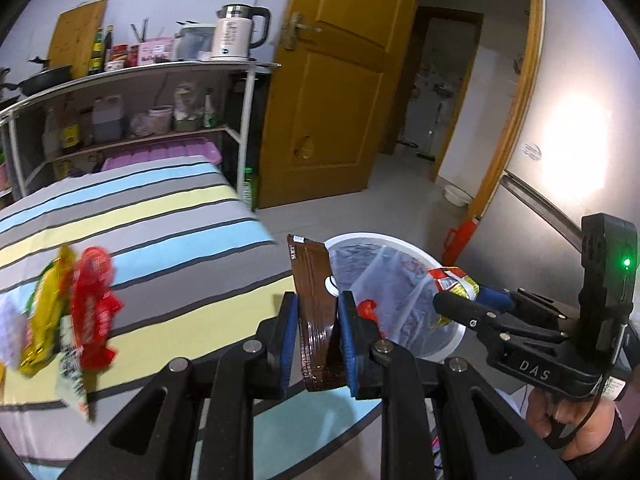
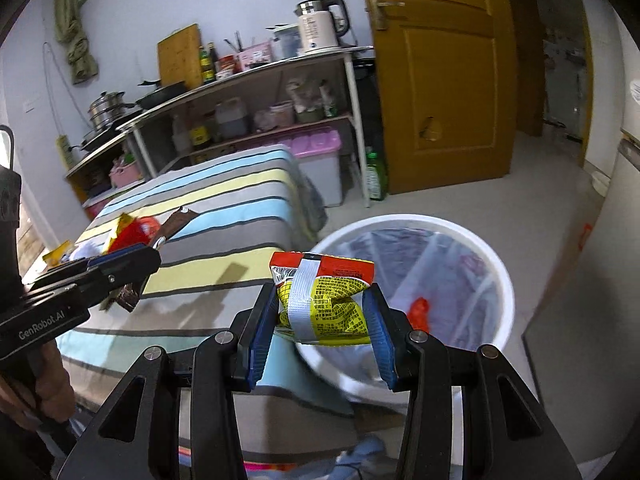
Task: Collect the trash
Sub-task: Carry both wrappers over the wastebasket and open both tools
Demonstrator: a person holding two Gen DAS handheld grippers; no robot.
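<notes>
My left gripper (image 1: 318, 320) is shut on a brown wrapper (image 1: 314, 296) and holds it upright by the bed's edge, beside the white trash bin (image 1: 448, 344). My right gripper (image 2: 320, 316) is shut on a yellow and red snack packet (image 2: 324, 296) at the near rim of the bin (image 2: 500, 280). The bin is lined with a clear bag and has a red scrap (image 2: 418, 312) inside. In the left wrist view the right gripper (image 1: 456, 296) holds the packet (image 1: 452, 280) over the bin. Red and yellow wrappers (image 1: 76, 312) lie on the striped bedspread at left.
The striped bed (image 2: 224, 216) fills the left. A shelf rack (image 2: 256, 92) with a kettle, pans and bottles stands behind it. A green bottle (image 2: 376, 176) and a pink-lidded box (image 2: 320, 164) are on the floor. A yellow door (image 2: 444, 72) stands open.
</notes>
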